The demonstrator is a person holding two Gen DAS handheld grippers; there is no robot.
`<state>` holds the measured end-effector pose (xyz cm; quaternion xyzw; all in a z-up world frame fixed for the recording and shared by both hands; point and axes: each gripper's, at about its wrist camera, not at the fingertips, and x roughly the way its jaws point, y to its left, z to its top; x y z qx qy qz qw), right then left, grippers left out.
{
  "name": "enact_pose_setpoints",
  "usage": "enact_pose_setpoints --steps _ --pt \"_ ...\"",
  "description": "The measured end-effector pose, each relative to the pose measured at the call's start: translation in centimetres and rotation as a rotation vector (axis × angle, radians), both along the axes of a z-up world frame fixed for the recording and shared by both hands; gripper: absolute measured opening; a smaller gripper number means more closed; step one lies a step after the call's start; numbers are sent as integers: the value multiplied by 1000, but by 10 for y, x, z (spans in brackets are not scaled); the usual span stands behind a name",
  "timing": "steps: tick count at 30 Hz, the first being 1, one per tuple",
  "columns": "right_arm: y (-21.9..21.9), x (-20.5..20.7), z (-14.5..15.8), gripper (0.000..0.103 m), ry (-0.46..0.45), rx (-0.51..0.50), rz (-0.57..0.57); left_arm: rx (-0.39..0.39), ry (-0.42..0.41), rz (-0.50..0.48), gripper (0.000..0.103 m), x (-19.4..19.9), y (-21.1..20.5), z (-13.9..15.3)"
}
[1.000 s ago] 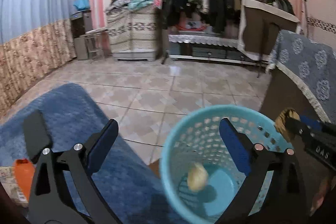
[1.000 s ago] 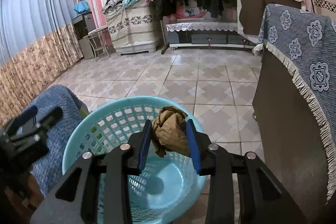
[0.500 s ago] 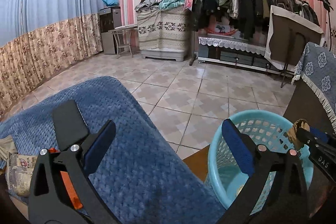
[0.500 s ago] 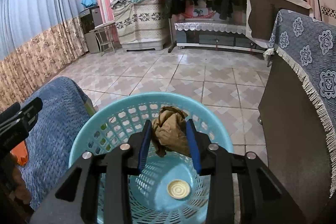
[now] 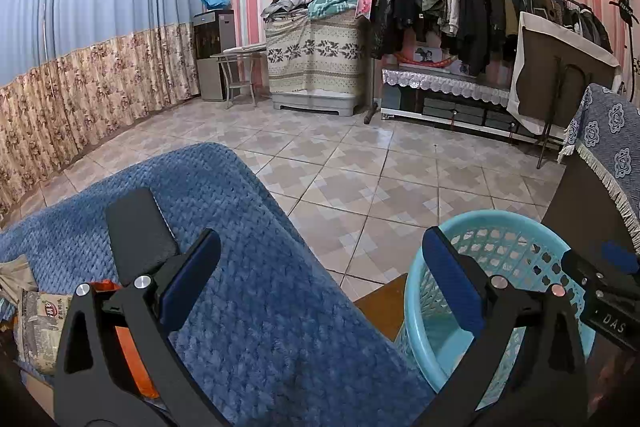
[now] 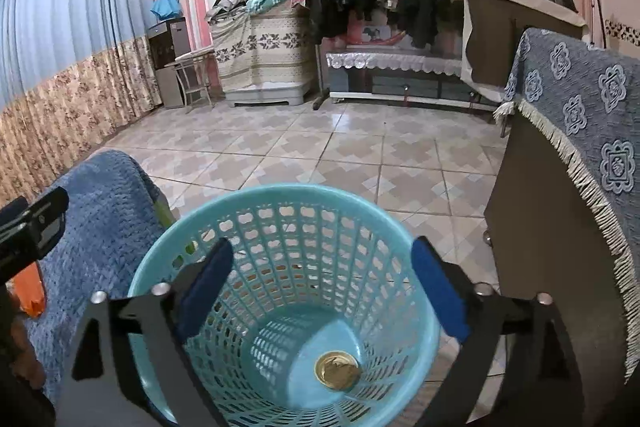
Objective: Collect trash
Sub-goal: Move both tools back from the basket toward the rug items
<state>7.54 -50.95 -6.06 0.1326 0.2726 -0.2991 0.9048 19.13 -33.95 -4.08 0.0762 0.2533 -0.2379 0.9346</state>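
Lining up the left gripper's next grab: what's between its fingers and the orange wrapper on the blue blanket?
In the left wrist view, a flat black object on the blue blanket lies beyond the open left gripper; the orange wrapper sits right behind its left finger, partly hidden.

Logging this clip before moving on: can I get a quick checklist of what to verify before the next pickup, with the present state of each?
1. Right gripper open and holding nothing: ok.
2. Left gripper open and holding nothing: ok.
3. Basket upright under the right gripper: ok.
4. Brown wad inside the basket: cannot tell; only a round gold lid with something brownish on it shows.
5. Trash left on the blue blanket: not ok; a printed packet and an orange wrapper lie there.
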Motion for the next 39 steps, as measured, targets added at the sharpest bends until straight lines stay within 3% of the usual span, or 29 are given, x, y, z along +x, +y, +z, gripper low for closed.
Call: enact_pose_setpoints --steps 8,24,33,39 --pt "1 -5 6 97 -11 -19 -12 -14 -12 -2 98 -5 8 5" --pt "18 -7 14 98 -44 -48 26 -9 -36 24 98 -18 25 28" --pt "51 -8 16 98 -35 -75 79 7 -57 98 98 -35 99 43" --pt "90 -10 31 98 -62 -79 138 3 -45 188 98 -46 176 50"
